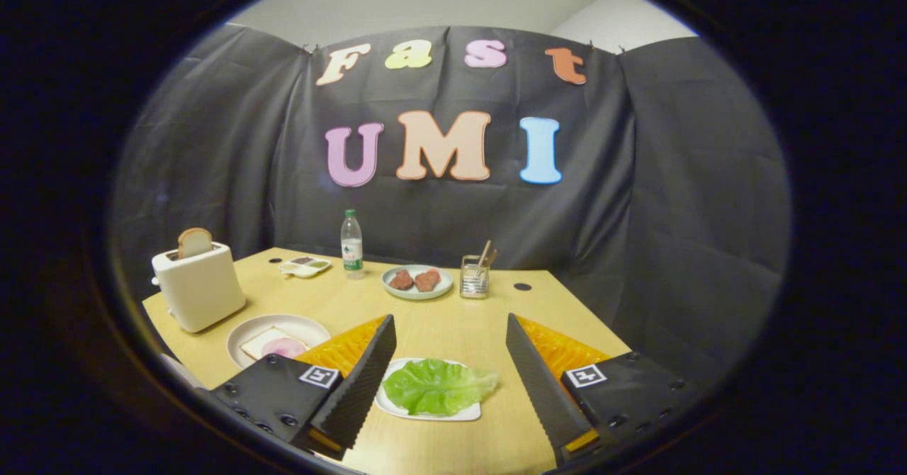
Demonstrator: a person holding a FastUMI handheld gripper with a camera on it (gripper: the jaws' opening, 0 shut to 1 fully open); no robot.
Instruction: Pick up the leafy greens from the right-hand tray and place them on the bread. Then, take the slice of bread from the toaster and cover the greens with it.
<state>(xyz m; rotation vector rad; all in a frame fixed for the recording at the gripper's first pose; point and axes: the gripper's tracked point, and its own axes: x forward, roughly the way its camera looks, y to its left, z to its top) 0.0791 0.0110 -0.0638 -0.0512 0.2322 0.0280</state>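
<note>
- Jaws of the gripper [451, 372] stood spread wide, grasping nothing.
- Leafy greens [438, 386] lay on a white tray [464, 413] between the fingers, on the counter [439, 322].
- Bread [263, 342] with a pink slice rested on a plate [244, 333] beside the toaster [200, 287].
- Toaster slice [194, 242] stood upright in its slot.

My left finger [368, 369] covers the near edges of the greens' tray [464, 412] and the bread plate [244, 333], the toaster [202, 287] hides its slice's [194, 242] lower half, and the far small dish's [305, 267] contents are too tiny to tell.
</note>
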